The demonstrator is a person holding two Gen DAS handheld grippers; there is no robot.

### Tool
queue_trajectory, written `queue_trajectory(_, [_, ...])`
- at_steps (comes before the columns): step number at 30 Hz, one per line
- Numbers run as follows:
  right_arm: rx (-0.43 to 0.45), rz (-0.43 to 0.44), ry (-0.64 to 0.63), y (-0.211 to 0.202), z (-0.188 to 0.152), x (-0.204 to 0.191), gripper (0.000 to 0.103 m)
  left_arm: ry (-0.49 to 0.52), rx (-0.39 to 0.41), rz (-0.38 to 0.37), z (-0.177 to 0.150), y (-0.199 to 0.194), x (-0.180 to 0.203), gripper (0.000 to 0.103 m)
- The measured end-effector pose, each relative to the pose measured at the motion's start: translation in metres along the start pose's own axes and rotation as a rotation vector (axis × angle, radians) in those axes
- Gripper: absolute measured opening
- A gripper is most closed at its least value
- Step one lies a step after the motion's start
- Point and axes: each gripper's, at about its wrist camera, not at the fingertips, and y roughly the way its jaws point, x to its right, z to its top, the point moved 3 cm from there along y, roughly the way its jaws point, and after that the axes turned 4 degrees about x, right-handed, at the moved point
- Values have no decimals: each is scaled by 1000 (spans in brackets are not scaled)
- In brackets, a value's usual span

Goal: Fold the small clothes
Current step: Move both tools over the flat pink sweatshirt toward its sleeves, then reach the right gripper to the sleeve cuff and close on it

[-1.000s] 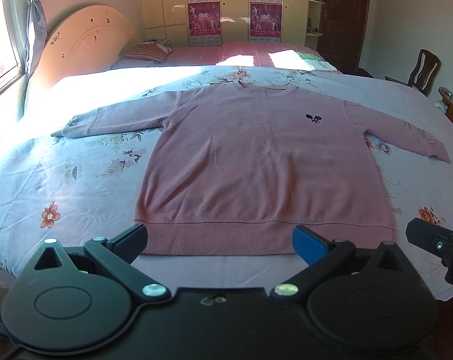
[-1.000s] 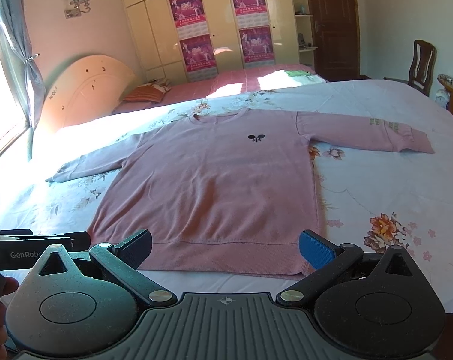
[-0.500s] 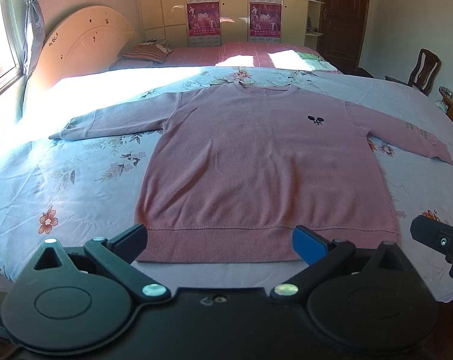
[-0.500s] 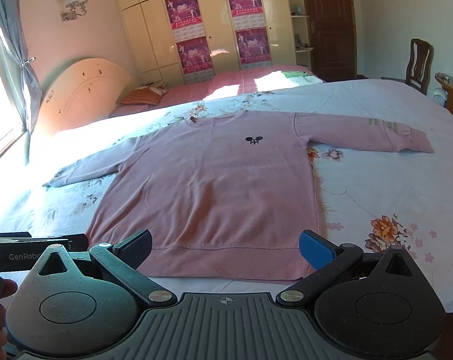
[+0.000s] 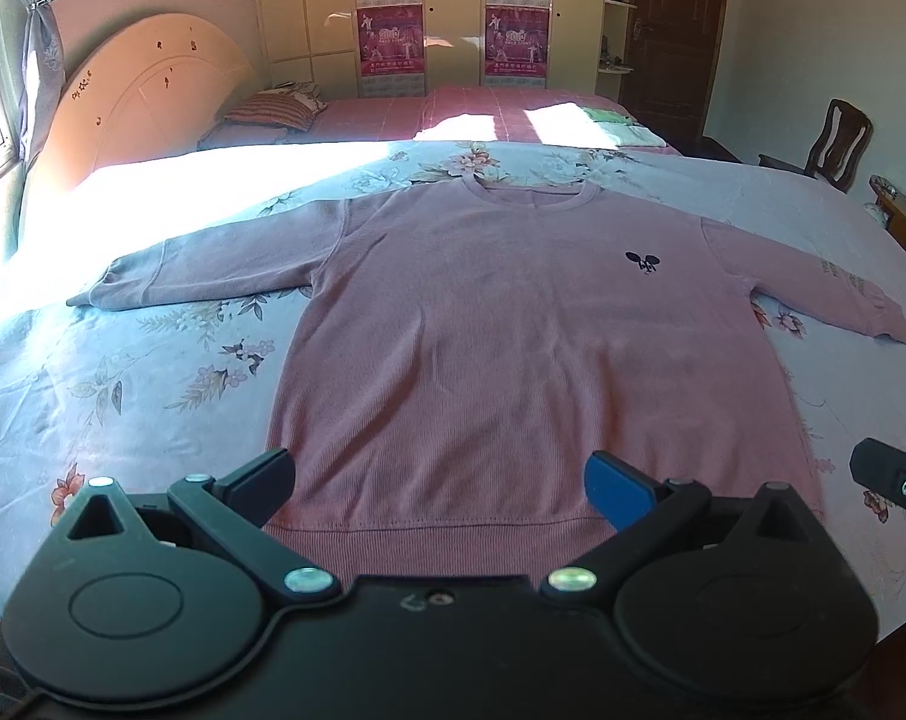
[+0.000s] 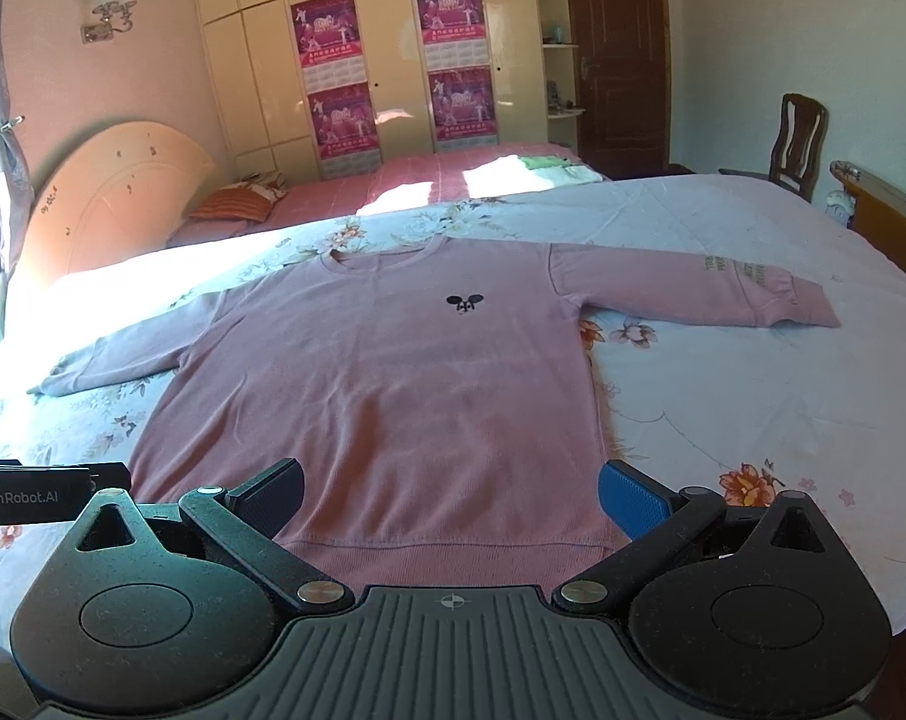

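A pink long-sleeved sweater (image 5: pixel 513 348) lies flat and face up on the bed, sleeves spread to both sides, neck at the far end, a small dark emblem on its chest. It also shows in the right wrist view (image 6: pixel 393 396). My left gripper (image 5: pixel 441 480) is open and empty, hovering over the hem near its left part. My right gripper (image 6: pixel 450 495) is open and empty, above the hem near its right part. The left gripper's body (image 6: pixel 39 495) shows at the left edge of the right wrist view.
The bed (image 5: pixel 123 396) has a pale blue floral sheet. A pink-covered second bed (image 5: pixel 483 114) with a striped pillow lies behind, then a wardrobe with posters. A wooden chair (image 6: pixel 798 144) and a wooden bed frame stand at the right.
Both grippers have moved forward and slightly lower toward the sweater's hem, which now sits closer between the fingers. Both stay open. The sweater has not moved.
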Motion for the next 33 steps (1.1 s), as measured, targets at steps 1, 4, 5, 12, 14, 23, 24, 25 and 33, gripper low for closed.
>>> queue_trajectory(1, [2,-7,6,4,2,0,103,0,3,-5,3,4,-2,103])
queue_trajectory(4, [10,-45,25,18,9,-2,103,10,5,-19,15,20,-10,103])
queue_trajectory(5, [13,-56,29,22,11,-3,103,13,5,-27,20,27,-13,103])
queue_trajectory(12, [34,-149,52,49,28,-9,103,30,2,-61,49,65,-33,103])
queue_trajectory(14, [38,-159,56,55,32,-9,103,32,5,-71,56,75,-36,103])
queue_trajectory(23, [25,-194,74,89,50,18,103,22,6,-91,82,111,-23,103])
queue_trajectory(24, [28,-190,78,95,54,24,103,17,6,-87,85,116,-19,103])
queue_trajectory(25, [28,-185,80,101,57,30,103,12,7,-81,87,120,-15,103])
queue_trajectory(33, [20,-163,70,153,84,98,102,-55,7,-63,106,160,21,103])
